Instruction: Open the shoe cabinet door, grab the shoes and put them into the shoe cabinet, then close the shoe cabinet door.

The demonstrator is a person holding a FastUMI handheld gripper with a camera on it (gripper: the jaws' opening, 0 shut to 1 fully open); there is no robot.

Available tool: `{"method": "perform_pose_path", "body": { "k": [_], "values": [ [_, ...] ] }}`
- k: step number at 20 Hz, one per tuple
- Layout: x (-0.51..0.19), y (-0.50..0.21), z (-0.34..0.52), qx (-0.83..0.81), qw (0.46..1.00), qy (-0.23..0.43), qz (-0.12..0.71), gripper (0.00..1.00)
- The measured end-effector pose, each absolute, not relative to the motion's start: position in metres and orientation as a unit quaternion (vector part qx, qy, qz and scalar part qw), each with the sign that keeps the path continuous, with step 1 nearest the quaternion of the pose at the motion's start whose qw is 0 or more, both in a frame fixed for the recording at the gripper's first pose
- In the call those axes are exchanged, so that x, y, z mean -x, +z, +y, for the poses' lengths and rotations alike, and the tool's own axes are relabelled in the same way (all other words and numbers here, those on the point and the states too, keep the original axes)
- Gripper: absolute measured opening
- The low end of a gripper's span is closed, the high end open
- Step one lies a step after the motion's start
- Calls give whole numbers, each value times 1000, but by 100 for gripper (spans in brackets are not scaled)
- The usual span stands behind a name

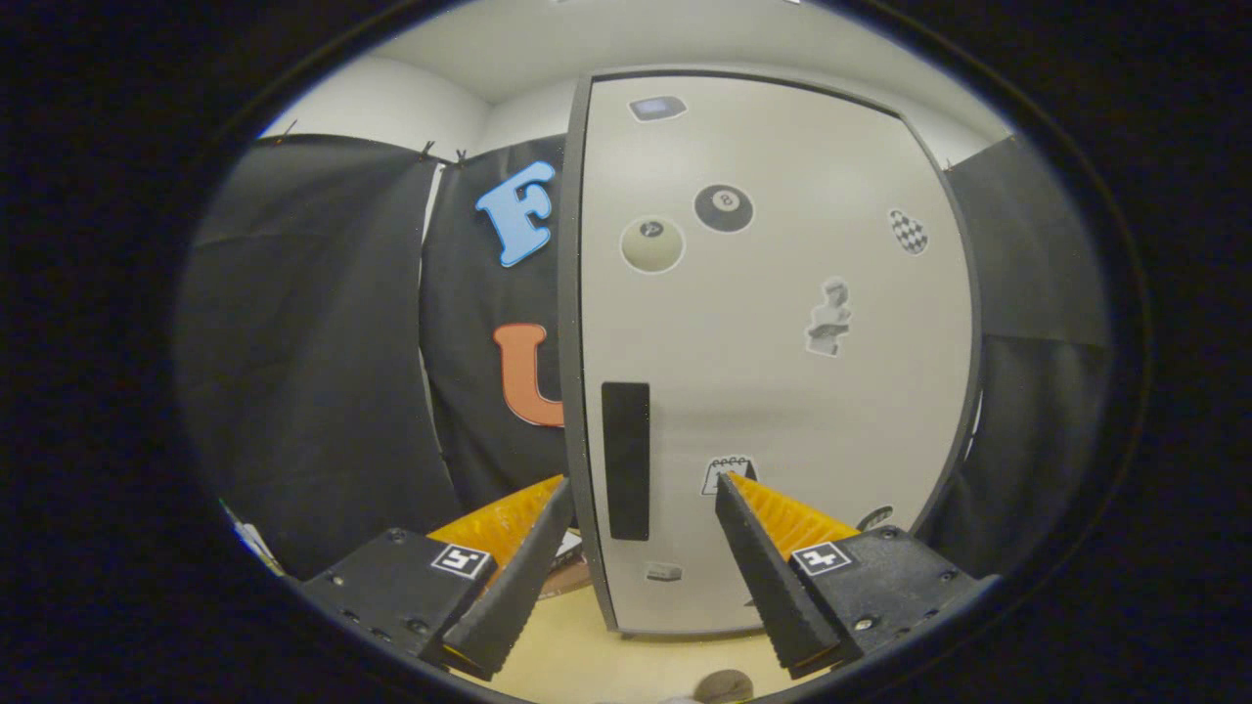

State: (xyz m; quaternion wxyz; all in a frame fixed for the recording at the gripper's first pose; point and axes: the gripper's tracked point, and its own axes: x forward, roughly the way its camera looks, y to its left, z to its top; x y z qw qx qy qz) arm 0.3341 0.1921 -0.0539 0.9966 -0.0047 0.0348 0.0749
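Fingers (641, 484) spread wide, straddling the door (782, 372) edge by its dark handle (626, 460), apparently to swing it.

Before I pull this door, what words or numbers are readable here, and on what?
"8": on the black ball sticker on the shoe cabinet door.
Pale ball sticker: mark too blurred to read.
Calendar sticker, at one fingertip: too small to read.
The tongs are open, with the door's dark handle between the fingers.
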Motion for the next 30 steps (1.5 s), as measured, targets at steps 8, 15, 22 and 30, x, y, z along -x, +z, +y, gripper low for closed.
{"method": "perform_pose_path", "body": {
  "k": [8, 15, 22, 30],
  "values": [
    [-389, -71, 204, -5, 996, 73, 52, 80],
    [-396, -75, 206, 3, 998, 44, 48, 43],
    [-385, -77, 201, -1, 996, 51, 69, 34],
    [-311, -76, 184, 0, 996, 61, 66, 31]
  ]
}}
